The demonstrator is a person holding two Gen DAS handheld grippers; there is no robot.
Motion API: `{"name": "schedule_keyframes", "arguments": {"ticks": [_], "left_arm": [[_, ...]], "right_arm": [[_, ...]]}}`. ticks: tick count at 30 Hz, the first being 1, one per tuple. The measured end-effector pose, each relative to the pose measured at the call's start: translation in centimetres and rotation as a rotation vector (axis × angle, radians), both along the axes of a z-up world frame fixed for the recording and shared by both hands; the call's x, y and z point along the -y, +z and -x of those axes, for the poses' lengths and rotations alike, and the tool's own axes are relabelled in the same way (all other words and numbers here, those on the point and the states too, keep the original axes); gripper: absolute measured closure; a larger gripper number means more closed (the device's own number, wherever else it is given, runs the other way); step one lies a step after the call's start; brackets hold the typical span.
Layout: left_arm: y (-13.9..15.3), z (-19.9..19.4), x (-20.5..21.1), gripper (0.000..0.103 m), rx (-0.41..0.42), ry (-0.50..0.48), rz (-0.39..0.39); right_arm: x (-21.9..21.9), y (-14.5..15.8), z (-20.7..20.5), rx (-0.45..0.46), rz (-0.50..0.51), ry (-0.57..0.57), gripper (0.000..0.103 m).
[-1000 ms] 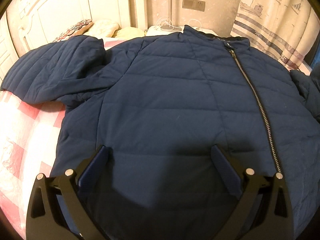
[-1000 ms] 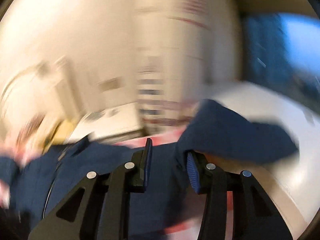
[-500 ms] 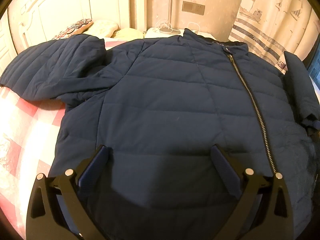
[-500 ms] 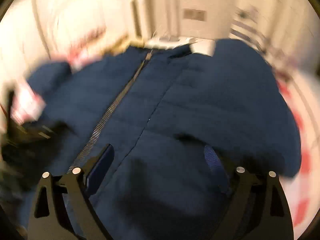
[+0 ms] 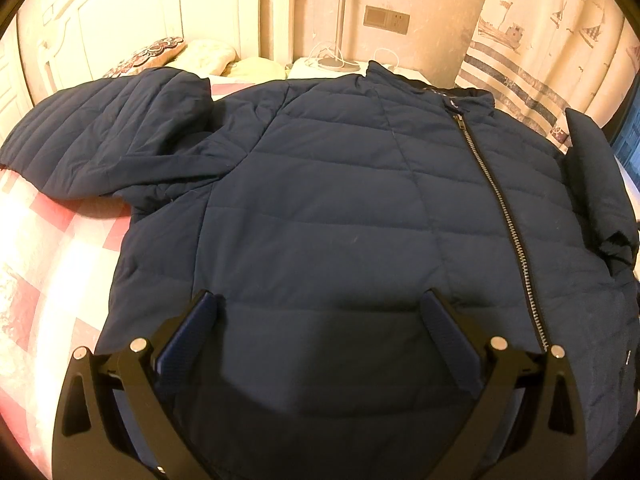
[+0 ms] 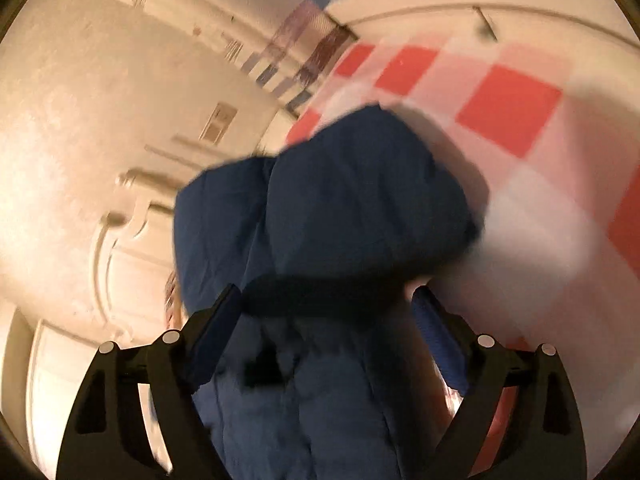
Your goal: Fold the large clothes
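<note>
Navy quilted jacket [image 5: 328, 220] is lying zipped and front-up across the pink-checked bedspread [image 5: 48, 264], its collar toward the headboard end, one sleeve [image 5: 104, 140] reaching out to the bed's left edge. Left gripper [image 5: 320, 320] is hovering over the hem, jaws spread and pinching nothing. Right gripper [image 6: 326, 312] is standing spread too, its jaws having just been opening, with the other sleeve [image 6: 360, 200] bunched loosely between them near the bed's right edge.

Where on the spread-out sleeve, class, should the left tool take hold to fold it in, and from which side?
Grip the sleeve at its cuff end, coming in from the outer, bedspread side. It lies flat, stretched away from the jacket body, so the free end swings in over the chest.
</note>
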State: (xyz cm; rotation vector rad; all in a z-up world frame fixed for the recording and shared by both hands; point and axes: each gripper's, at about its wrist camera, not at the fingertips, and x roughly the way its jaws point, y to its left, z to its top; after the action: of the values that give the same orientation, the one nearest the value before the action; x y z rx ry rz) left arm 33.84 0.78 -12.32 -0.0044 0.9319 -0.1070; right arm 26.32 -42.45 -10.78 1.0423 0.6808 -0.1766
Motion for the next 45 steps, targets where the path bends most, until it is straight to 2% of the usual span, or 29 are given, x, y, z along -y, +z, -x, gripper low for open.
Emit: {"name": "schedule_keyframes", "arguments": {"ticks": [1, 2, 3, 4, 7, 10, 12, 15, 17, 18, 19, 20, 23, 24, 26, 27, 28, 31, 34, 36, 38, 42, 43, 45], "left_arm": [[0.0, 0.0, 0.0, 0.002, 0.000, 0.000, 0.002], [0.0, 0.0, 0.0, 0.002, 0.000, 0.000, 0.003], [0.0, 0.0, 0.0, 0.002, 0.001, 0.000, 0.005], [0.1, 0.0, -0.1, 0.002, 0.002, 0.000, 0.009], [0.2, 0.1, -0.6, 0.002, 0.008, 0.006, 0.040], [0.6, 0.1, -1.8, 0.002, 0.016, 0.027, 0.100], [0.8, 0.2, -2.5, 0.002, 0.022, 0.044, 0.142], [0.9, 0.3, -3.3, 0.002, 0.025, 0.054, 0.193], [0.9, 0.4, -3.3, 0.002, 0.029, 0.054, 0.196], [0.9, 0.4, -3.3, 0.002, 0.030, 0.054, 0.193], [0.9, 0.4, -3.2, 0.002, 0.032, 0.053, 0.189], [0.9, 0.4, -3.2, 0.002, 0.033, 0.053, 0.190], [0.9, 0.5, -3.4, 0.002, 0.032, 0.054, 0.207], [0.9, 0.6, -3.6, 0.002, 0.032, 0.054, 0.211], [0.9, 0.6, -3.8, 0.002, 0.031, 0.052, 0.220], [0.9, 0.6, -3.9, 0.002, 0.031, 0.051, 0.227], [0.9, 0.6, -4.0, 0.002, 0.029, 0.051, 0.236], [1.0, 0.6, -4.5, 0.002, 0.024, 0.052, 0.279], [1.6, 0.5, -4.6, 0.002, -0.020, 0.037, 0.343], [2.1, -0.4, -4.7, 0.002, -0.085, 0.017, 0.452], [2.9, -1.5, -4.4, 0.002, -0.107, 0.024, 0.499], [4.3, -5.5, -3.1, 0.003, -0.059, 0.105, 0.429], [4.3, -6.9, -2.6, 0.005, -0.039, 0.134, 0.389], [3.6, -9.1, -2.1, 0.012, -0.037, 0.181, 0.361]], "right_arm": [[-0.1, 0.5, -0.3, -0.010, 0.055, -0.026, 0.035], [-0.1, 0.8, -1.1, -0.007, 0.101, -0.038, 0.042], [-0.7, 1.8, -1.5, 0.007, 0.196, -0.050, 0.053], [-1.3, 2.7, -1.6, 0.020, 0.273, -0.051, 0.058], [-7.1, 8.1, -2.7, 0.127, 0.588, 0.025, 0.063], [-15.1, 12.1, -3.8, 0.266, 0.798, 0.197, 0.064], [-20.1, 13.6, -4.8, 0.344, 0.868, 0.330, 0.064], [-27.2, 14.2, -7.7, 0.421, 0.792, 0.644, 0.063], [-30.7, 14.0, -9.0, 0.425, 0.753, 0.781, 0.057], [-32.1, 13.9, -8.9, 0.429, 0.725, 0.836, 0.028], [-33.3, 13.9, -8.4, 0.437, 0.694, 0.887, 0.010], [-33.6, 14.0, -7.9, 0.452, 0.697, 0.895, 0.011], [-32.4, 14.5, -5.5, 0.451, 0.764, 0.844, 0.015], [-30.9, 14.5, -4.9, 0.436, 0.792, 0.802, 0.020], [-28.0, 14.0, -3.9, 0.372, 0.858, 0.698, 0.021], [-26.1, 13.4, -3.5, 0.328, 0.878, 0.653, 0.021], [-23.0, 12.0, -3.2, 0.233, 0.894, 0.588, 0.021], [-17.0, 8.1, -2.5, 0.044, 0.885, 0.498, 0.021], [-13.2, 4.6, -1.5, -0.055, 0.852, 0.419, 0.021], [-10.7, 2.6, -1.0, -0.044, 0.733, 0.345, 0.021], [-9.1, 2.1, -0.8, 0.002, 0.616, 0.292, 0.021], [-8.1, 2.1, 0.3, 0.057, 0.570, 0.233, 0.021], [-7.8, 2.2, 0.7, 0.089, 0.554, 0.227, 0.021], [-7.8, 2.9, 0.9, 0.137, 0.534, 0.216, 0.020]]}}
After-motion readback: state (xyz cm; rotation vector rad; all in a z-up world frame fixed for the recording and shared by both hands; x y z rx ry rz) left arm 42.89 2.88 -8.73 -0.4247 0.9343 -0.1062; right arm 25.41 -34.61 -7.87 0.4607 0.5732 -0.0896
